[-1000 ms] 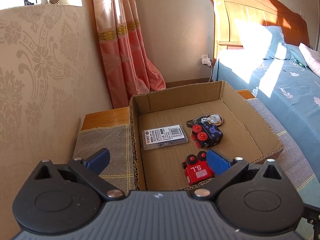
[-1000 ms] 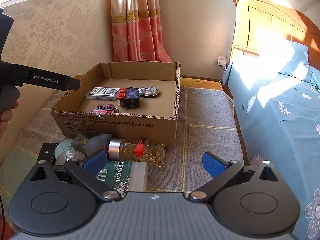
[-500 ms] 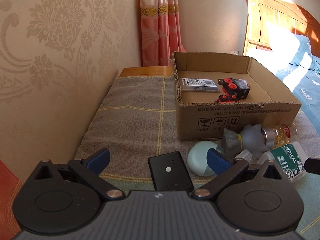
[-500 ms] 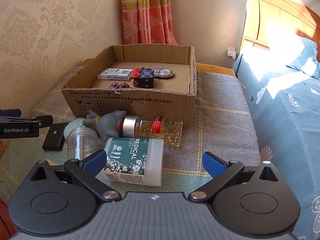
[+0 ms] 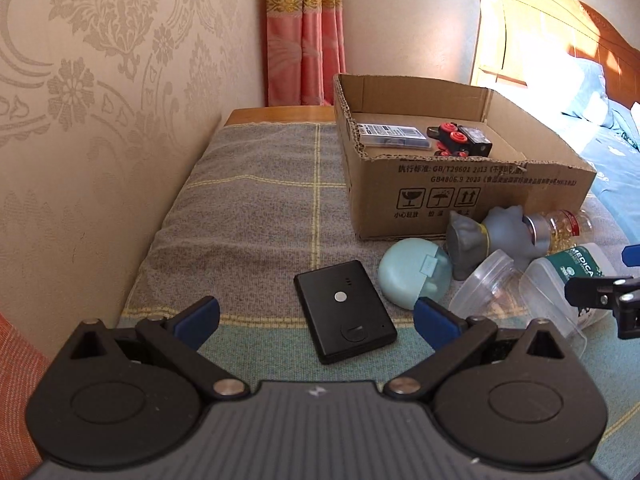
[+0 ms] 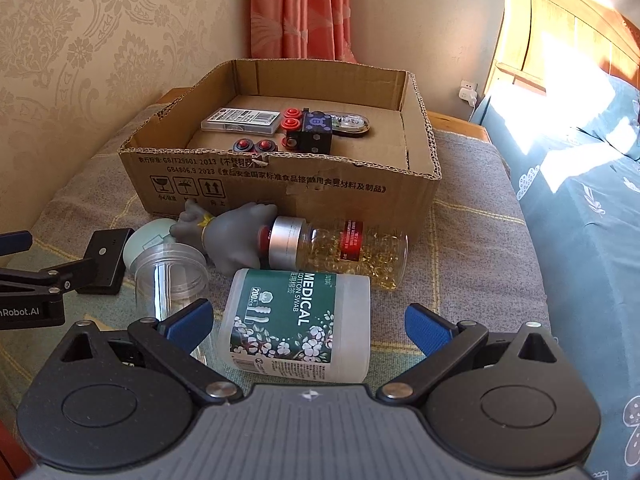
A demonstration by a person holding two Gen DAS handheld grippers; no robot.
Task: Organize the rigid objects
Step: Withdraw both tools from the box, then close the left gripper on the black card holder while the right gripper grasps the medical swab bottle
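Observation:
A cardboard box (image 5: pixel 472 196) (image 6: pixel 280 184) holds a card case (image 6: pixel 240 120), toy train cars (image 6: pixel 310 132) and a keychain (image 6: pixel 352 124). In front of it lie a flat black device (image 5: pixel 344 308), a mint round case (image 5: pixel 414 270), a grey rubber toy (image 6: pixel 232 236), a clear empty jar (image 6: pixel 172 276), a capsule bottle (image 6: pixel 340 252) and a cotton swab tub (image 6: pixel 300 324). My left gripper (image 5: pixel 316 316) is open, its fingers on either side of the black device. My right gripper (image 6: pixel 306 324) is open around the swab tub.
The things lie on a grey checked cloth (image 5: pixel 256 208) over a low table. A patterned wall (image 5: pixel 100 100) runs along the left, a pink curtain (image 5: pixel 306 32) hangs behind, and a blue-sheeted bed (image 6: pixel 588 200) is at the right.
My left gripper has left the box, swung down and closed in on the black device. My right gripper has come forward and lower to the swab tub.

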